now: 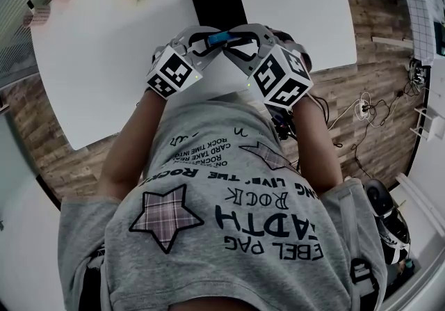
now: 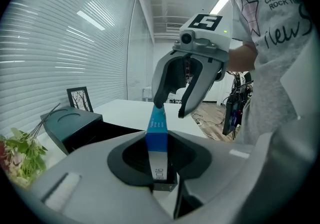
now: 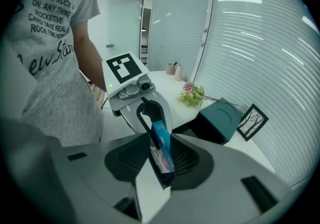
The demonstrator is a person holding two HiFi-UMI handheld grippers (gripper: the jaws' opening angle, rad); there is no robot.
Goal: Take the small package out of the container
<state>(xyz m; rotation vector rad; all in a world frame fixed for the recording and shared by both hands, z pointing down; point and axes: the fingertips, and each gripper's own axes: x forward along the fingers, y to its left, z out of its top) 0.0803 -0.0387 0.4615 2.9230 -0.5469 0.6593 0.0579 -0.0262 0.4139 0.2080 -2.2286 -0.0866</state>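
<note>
Hanging in mid-air over the near edge of the desk [image 1: 104, 59], the small package [image 2: 157, 135] spans the gap between the two tools, which point at each other just in front of the person's chest. It is out of the container [image 2: 70, 124], a dark teal lidded box that stands on a black mat [image 1: 217, 0] toward the desk's far edge. A bunch of flowers [image 2: 20, 155] and a small picture frame [image 2: 77, 98] stand near the box.

The left gripper [image 2: 161, 175] has its jaws pressed on the near end of the package and carries it edge-up. The right gripper [image 3: 161, 168] has the other end between its jaws. Seen from the left gripper view, one fingertip [image 2: 159, 101] lies against the package while the other [image 2: 184, 113] stands just clear, so I judge it not yet clamped.

The package looks like a slim blue-and-white carton. It is probably very light, and stiff enough to keep its shape but easy to dent under a hard squeeze. Its printed faces look smooth, so a hold on the narrow edges or at the very tip could slip or let it swivel. The better hold is across the two broad flat faces, a little in from the end, with the pads square to the card and only gentle pressure.
</note>
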